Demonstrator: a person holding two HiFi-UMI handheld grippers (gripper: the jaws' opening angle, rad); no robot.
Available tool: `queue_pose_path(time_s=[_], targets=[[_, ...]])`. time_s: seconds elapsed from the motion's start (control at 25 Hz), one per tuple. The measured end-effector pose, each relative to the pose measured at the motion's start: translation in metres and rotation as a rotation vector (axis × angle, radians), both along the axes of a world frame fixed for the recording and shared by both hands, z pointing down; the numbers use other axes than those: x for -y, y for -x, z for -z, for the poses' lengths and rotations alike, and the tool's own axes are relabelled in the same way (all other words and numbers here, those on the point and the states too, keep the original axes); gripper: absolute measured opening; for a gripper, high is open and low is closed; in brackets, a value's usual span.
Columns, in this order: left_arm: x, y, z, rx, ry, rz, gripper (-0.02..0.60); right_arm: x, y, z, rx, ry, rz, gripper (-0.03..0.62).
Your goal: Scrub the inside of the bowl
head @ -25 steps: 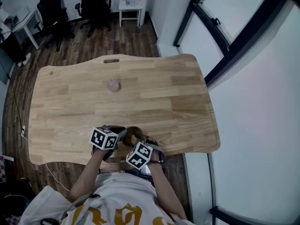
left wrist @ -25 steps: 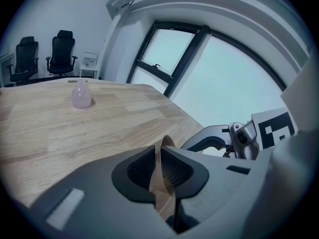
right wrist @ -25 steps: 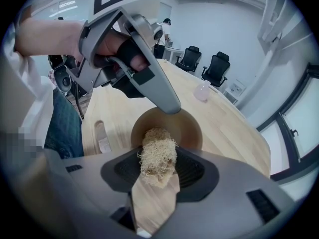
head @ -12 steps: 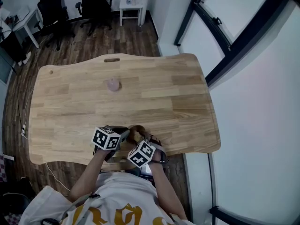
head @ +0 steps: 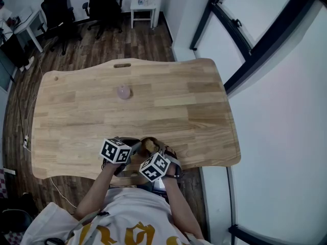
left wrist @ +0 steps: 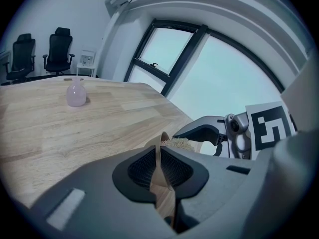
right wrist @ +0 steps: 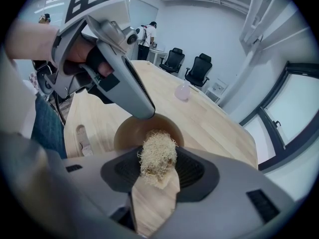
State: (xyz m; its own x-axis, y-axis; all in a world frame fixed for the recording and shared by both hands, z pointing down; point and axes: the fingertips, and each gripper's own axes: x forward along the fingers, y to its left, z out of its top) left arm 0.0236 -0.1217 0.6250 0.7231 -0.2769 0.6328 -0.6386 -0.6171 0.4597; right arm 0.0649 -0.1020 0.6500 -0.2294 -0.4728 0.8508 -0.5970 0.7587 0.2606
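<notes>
A brown wooden bowl (head: 147, 144) is held near the table's front edge. My left gripper (left wrist: 159, 156) is shut on the bowl's rim (left wrist: 160, 138), which stands edge-on between its jaws. My right gripper (right wrist: 157, 171) is shut on a straw-coloured fibre scrubber (right wrist: 158, 153). The scrubber's tuft pokes into the bowl (right wrist: 128, 132), against its inner wall. In the right gripper view the left gripper (right wrist: 142, 113) reaches the bowl's far rim from the upper left. In the head view both marker cubes hide the jaws, and the bowl shows between them.
The wooden table (head: 168, 101) stretches away from me, with a small pink vase (head: 123, 92) standing mid-table. Its edge with a cut-out handle slot (right wrist: 82, 136) lies near the bowl. Office chairs (head: 104, 4) and a white side table (head: 142, 6) stand beyond; a window wall (head: 245, 40) is at the right.
My right gripper has shifted slightly up and right with the scrubber against the bowl. The left gripper and the bowl have barely moved.
</notes>
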Motion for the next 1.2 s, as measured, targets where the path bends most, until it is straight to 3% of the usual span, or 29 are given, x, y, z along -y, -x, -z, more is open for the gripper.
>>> queue_pose_path(time_s=[0.44,0.76,1.0,1.2], targets=[[0.0,0.003,0.003,-0.013,-0.001,0.012,0.032,-0.006,0.019,0.007,0.073,-0.009,0.054,0.184],[0.001,0.008,0.002,-0.026,0.0,0.037,0.028,-0.018,0.029,0.003,0.108,0.038,0.101,0.184],[0.002,0.009,0.003,-0.033,-0.002,0.045,0.026,-0.026,0.026,-0.004,0.088,0.072,0.114,0.184],[0.002,0.005,0.003,-0.038,0.005,0.034,0.026,-0.022,0.013,-0.009,0.056,0.088,0.065,0.184]])
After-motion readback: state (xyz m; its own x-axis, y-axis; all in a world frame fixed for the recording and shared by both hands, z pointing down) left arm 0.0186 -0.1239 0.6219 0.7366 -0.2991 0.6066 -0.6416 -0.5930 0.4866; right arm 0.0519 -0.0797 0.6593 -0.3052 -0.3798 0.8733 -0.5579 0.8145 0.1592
